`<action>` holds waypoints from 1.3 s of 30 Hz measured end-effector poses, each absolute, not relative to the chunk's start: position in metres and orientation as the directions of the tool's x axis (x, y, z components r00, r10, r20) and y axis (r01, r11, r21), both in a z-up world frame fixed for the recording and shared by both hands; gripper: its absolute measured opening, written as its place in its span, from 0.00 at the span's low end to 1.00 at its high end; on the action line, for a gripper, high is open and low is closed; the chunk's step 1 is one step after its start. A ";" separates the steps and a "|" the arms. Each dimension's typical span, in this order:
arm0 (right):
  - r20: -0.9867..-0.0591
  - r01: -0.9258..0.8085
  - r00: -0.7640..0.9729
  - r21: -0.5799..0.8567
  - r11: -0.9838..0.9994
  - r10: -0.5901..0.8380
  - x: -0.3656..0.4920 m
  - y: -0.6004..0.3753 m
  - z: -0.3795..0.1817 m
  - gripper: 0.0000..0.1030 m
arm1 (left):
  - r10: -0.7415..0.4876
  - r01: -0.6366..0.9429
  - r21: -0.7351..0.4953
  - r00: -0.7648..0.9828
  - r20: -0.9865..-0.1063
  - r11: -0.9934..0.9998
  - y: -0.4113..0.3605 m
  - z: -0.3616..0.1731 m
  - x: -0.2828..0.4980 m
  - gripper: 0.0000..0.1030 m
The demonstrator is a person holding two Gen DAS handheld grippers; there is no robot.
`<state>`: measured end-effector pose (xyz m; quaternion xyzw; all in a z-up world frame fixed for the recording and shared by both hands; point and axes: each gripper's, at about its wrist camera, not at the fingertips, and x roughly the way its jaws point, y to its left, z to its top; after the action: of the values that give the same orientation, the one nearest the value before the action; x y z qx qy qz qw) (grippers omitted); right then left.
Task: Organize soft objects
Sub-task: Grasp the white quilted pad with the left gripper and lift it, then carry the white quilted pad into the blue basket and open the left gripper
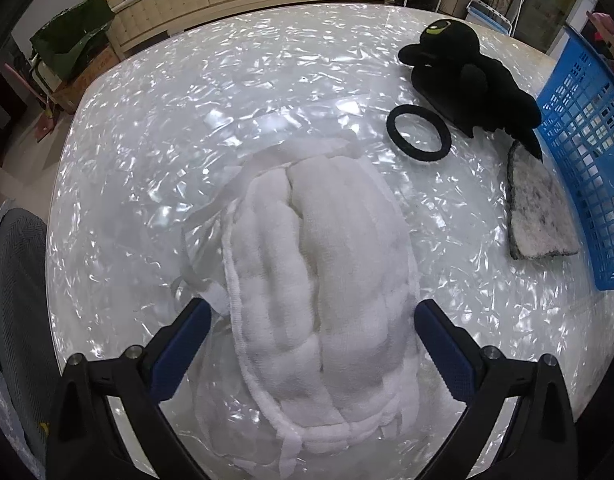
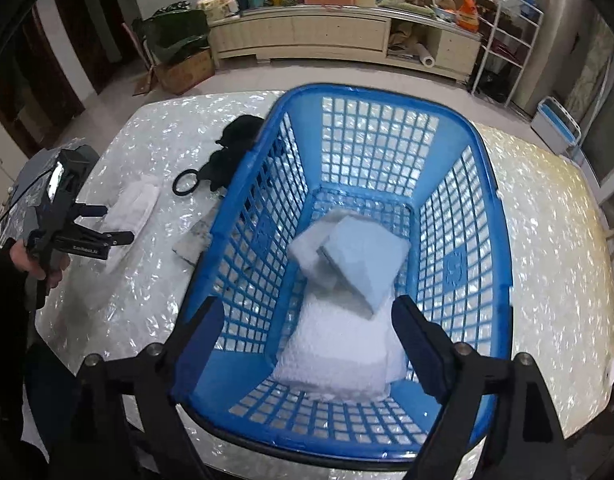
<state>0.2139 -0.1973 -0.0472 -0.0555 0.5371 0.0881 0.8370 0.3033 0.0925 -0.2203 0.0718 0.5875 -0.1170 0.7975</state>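
The left gripper [image 1: 313, 344] is spread wide, with a white towel [image 1: 319, 260] lying between and ahead of its fingers on the table [image 1: 147, 152]. Further ahead to the right are seen a black ring [image 1: 419, 134], a black plush [image 1: 473, 76] and a grey pad [image 1: 537, 216] beside the basket [image 1: 587, 160]. The right gripper [image 2: 307, 340] is held wide above the basket, where folded white cloths [image 2: 347, 300] are piled.

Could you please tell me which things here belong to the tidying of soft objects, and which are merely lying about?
Part of the job:
white towel
black plush toy
black hair band
grey-white pad
blue basket, already holding folded white cloths

Lying about:
cardboard box
paper roll
white wire rack
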 end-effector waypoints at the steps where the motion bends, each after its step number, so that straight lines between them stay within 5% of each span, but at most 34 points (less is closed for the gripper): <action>1: -0.913 -0.199 0.400 0.001 0.980 0.082 0.213 -0.199 -0.050 0.83 | -0.105 0.275 -0.024 0.283 -0.953 0.961 0.091 -0.219 0.302 0.89; 15: -0.898 -0.085 0.439 -0.016 0.996 0.023 0.188 -0.226 -0.037 0.90 | -0.148 0.305 -0.061 0.271 -0.951 0.950 0.072 -0.206 0.292 0.37; 39: -0.877 -0.070 0.473 0.049 0.996 0.077 0.169 -0.243 -0.031 0.94 | -0.253 0.360 -0.107 0.388 -0.886 0.927 0.027 -0.096 0.215 0.36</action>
<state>0.1691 -0.2428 -0.0315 0.0033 0.5113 0.0429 0.8583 0.2145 0.0271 -0.0956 0.0513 0.5216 -0.1842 0.8315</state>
